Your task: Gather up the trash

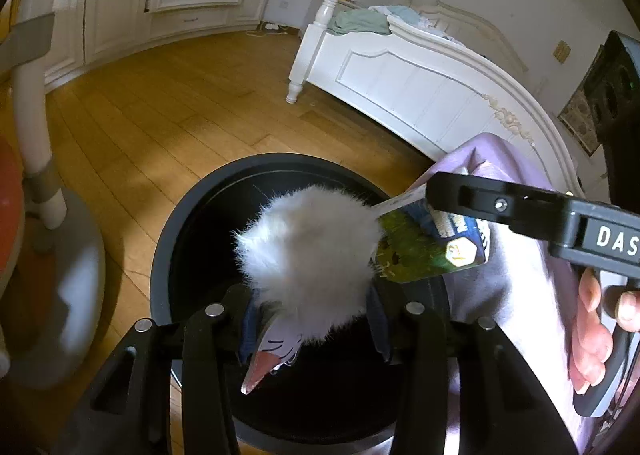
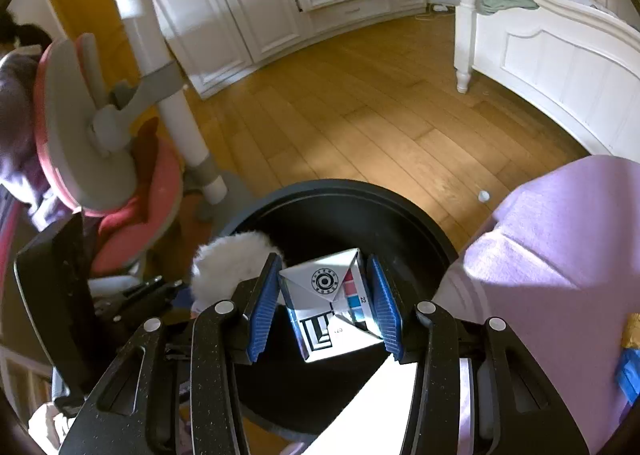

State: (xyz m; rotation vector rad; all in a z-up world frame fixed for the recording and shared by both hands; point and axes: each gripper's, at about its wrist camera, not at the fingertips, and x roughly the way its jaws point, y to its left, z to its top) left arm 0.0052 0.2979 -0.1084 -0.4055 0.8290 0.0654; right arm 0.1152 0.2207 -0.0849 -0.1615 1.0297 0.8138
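A round black bin (image 1: 192,215) (image 2: 360,185) stands on the wood floor below both grippers. My left gripper (image 1: 312,295) hangs over its mouth with a fluffy white thing (image 1: 308,247) (image 2: 232,267) between its jaws. A lilac and pink part hangs under the fluff. The fluff hides where the pads meet it. My right gripper (image 2: 324,259) is shut on a drink carton (image 2: 336,307) (image 1: 424,251), white on its end and green and blue on its sides. It holds the carton over the bin's right side.
A white bed footboard (image 1: 400,87) (image 2: 560,67) runs along the right. A pink chair (image 2: 132,215) and a white post (image 1: 32,115) stand on the left. A person's lilac garment (image 2: 560,255) is close on the right. A small white scrap (image 2: 484,196) lies on the floor.
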